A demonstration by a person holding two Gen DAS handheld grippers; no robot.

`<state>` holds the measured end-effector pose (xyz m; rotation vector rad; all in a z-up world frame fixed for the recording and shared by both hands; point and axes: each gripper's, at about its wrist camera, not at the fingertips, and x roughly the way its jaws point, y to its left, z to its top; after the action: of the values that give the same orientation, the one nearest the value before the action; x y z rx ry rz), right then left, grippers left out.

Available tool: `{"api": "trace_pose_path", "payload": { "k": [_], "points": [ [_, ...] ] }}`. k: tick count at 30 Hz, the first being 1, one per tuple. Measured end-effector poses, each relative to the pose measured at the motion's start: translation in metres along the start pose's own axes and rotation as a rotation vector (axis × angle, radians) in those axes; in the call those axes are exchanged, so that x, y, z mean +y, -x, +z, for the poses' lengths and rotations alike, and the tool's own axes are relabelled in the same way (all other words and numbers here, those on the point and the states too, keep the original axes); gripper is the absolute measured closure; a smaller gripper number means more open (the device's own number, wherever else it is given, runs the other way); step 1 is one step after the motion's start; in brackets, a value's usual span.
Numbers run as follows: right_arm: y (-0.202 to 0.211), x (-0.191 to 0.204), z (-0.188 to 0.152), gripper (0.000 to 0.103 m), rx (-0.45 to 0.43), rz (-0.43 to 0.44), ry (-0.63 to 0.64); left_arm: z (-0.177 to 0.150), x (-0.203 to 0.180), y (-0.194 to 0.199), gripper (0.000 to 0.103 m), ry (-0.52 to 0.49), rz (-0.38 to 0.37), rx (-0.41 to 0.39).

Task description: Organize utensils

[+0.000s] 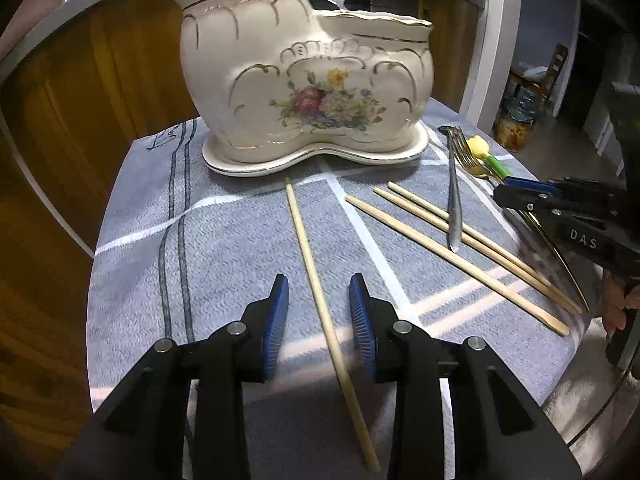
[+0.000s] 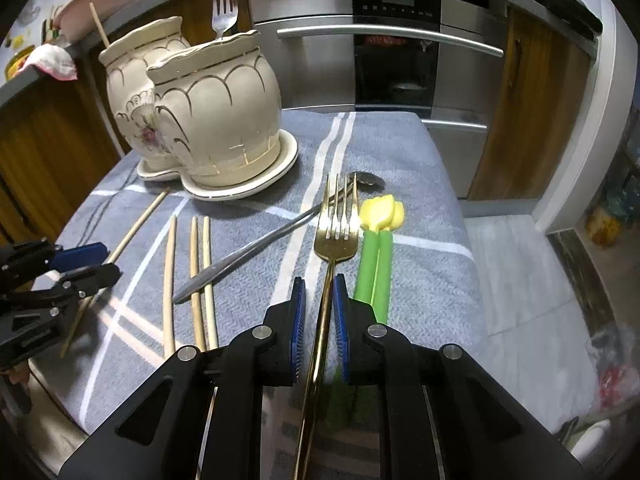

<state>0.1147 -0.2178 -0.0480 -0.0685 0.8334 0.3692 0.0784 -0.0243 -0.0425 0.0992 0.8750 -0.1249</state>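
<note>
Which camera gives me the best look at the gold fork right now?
The right wrist view: the gold fork runs up the centre, tines and handle clear, between the right gripper's pads. The left wrist view shows only its tines and a handle sliver at the right edge.

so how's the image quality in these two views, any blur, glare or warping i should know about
Left wrist view: strong fisheye bending at the edges, dark corners; the ceramic holder looks slightly soft, the chopstick between the left gripper fingers is sharp. Right wrist view: same warping; bright glare streaks on the oven handle, the gold fork blurs towards the bottom edge.
</note>
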Motion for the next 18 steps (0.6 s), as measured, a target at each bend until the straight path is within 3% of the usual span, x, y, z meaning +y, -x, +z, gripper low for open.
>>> {"api": "trace_pose_path", "payload": {
  "k": [1,4,5,9,18],
  "points": [
    [0.000,0.000,0.000,0.095,0.000,0.002,0.000,0.002,0.002,-0.002,0.073,0.000,0.000,-0.003],
    [0.000,0.000,0.001,0.096,-0.002,0.011,-0.002,0.003,0.009,-0.004,0.096,-0.005,0.012,-0.007],
    [0.000,0.000,0.000,0.096,-0.004,0.015,-0.006,0.003,0.011,-0.004,0.098,-0.004,0.007,-0.006],
    [0.010,-0.001,0.000,0.096,-0.035,0.029,-0.013,0.000,0.018,0.000,0.098,-0.004,-0.025,-0.018],
    [0.052,0.007,0.004,0.097,-0.186,0.070,-0.001,-0.004,0.017,0.038,0.098,-0.036,-0.081,-0.157]
  ]
}}
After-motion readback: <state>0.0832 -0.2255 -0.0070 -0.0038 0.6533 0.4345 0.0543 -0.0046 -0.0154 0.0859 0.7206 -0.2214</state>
